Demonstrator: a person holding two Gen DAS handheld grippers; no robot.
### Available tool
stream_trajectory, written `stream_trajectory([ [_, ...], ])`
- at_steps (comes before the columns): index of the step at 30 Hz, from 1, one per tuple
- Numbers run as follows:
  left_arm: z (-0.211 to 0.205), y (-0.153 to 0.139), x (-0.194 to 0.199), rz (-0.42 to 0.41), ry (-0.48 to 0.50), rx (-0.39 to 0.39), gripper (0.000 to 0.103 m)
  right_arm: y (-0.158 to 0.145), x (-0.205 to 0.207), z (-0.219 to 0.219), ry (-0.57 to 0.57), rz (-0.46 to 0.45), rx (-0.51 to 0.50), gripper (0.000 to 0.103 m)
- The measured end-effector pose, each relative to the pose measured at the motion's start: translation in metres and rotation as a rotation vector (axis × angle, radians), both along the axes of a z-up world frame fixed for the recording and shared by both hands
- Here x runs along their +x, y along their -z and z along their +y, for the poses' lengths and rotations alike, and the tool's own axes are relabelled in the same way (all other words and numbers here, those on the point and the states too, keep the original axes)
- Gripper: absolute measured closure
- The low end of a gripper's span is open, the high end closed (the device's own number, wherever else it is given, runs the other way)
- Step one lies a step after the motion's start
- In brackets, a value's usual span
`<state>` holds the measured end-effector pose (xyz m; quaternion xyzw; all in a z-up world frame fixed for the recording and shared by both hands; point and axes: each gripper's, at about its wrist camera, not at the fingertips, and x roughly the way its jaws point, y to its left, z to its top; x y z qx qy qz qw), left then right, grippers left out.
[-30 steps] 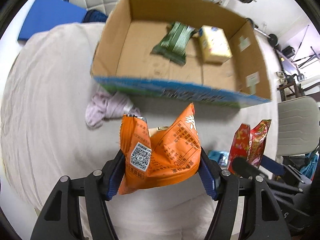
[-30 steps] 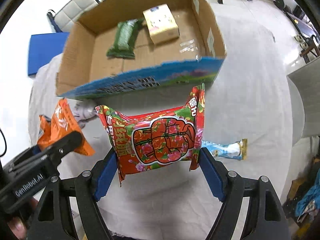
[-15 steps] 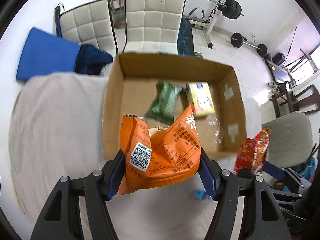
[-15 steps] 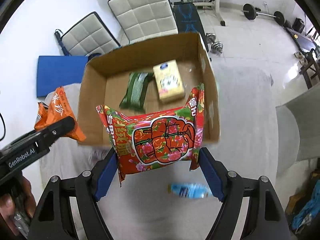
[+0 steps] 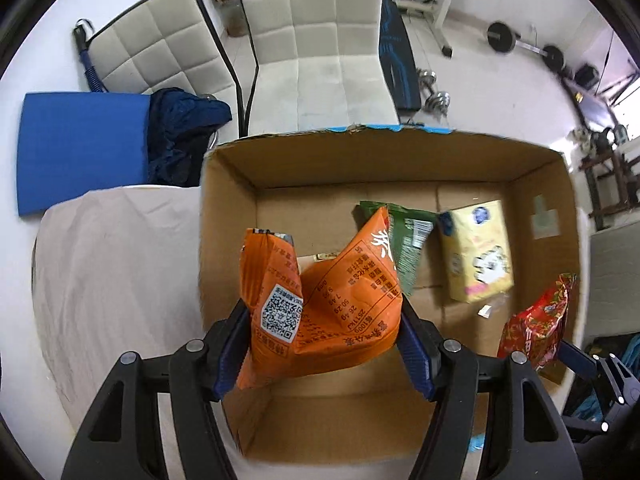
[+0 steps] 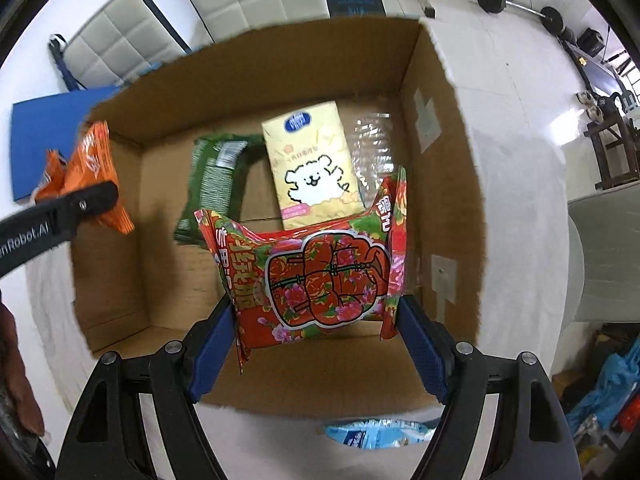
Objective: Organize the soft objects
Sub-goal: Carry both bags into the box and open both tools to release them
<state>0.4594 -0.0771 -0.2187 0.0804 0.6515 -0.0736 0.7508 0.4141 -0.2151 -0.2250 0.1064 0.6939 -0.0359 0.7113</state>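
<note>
Both tools over open brown cardboard box (image 5: 540,184), each gripping a snack bag

Left tool (image 5: 326,346) clamped on crinkled orange foil snack bag (image 5: 320,300), QR code facing camera; bag held above box's left half; right tool (image 6: 316,334) clamped on red floral-print snack bag (image 6: 320,268), held above box's right half near the near wall; inside box on floor: dark green foil packet (image 6: 212,184) lying flat, just beside it a pale yellow tissue pack with white cartoon dog (image 6: 312,168); box sits on desk covered in white cloth (image 5: 112,264); light blue wrapper (image 6: 376,434) on cloth just outside near wall; two white quilted chairs (image 5: 316,40) behind box; blue mat (image 5: 80,148) at left.
</note>
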Motion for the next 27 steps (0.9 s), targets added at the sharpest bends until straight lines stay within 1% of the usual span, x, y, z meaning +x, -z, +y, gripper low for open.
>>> stream_trajectory([
  [3, -0.006, 0.018, 0.015, 0.019, 0.024, 0.036, 0.038, 0.02, 0.009, 0.001, 0.002, 0.034, -0.014, 0.022],
  [5, -0.009, 0.028, 0.025, 0.028, 0.03, 0.05, 0.038, 0.028, 0.013, 0.001, 0.002, 0.05, -0.021, 0.022],
  [9, -0.012, 0.043, 0.041, 0.051, 0.037, 0.062, 0.038, 0.043, 0.018, 0.002, -0.01, 0.097, -0.031, 0.022],
  [13, -0.014, 0.053, 0.051, 0.092, 0.032, 0.058, 0.035, 0.059, 0.019, 0.006, -0.028, 0.153, -0.03, 0.02],
  [15, -0.013, 0.055, 0.055, 0.102, 0.019, 0.054, 0.033, 0.061, 0.019, 0.007, -0.028, 0.157, -0.028, 0.014],
  [16, -0.012, 0.055, 0.057, 0.098, 0.015, 0.046, 0.032, 0.06, 0.02, 0.007, -0.023, 0.153, -0.026, 0.009],
  [17, -0.012, 0.054, 0.058, 0.092, 0.012, 0.045, 0.032, 0.059, 0.02, 0.007, -0.023, 0.147, -0.026, 0.007],
  [18, -0.011, 0.053, 0.059, 0.088, 0.007, 0.045, 0.031, 0.058, 0.021, 0.007, -0.025, 0.144, -0.026, 0.007],
  [21, -0.009, 0.047, 0.062, 0.07, -0.008, 0.029, 0.018, 0.053, 0.024, 0.008, -0.03, 0.135, -0.029, 0.007],
  [24, -0.007, 0.04, 0.06, 0.055, -0.015, 0.025, 0.016, 0.047, 0.024, 0.006, -0.028, 0.126, -0.033, 0.007],
  [25, -0.006, 0.039, 0.06, 0.055, -0.013, 0.024, 0.013, 0.044, 0.025, 0.008, -0.025, 0.124, -0.032, 0.006],
  [27, -0.005, 0.034, 0.057, 0.049, -0.012, 0.018, 0.007, 0.039, 0.023, 0.008, -0.021, 0.116, -0.029, 0.0],
])
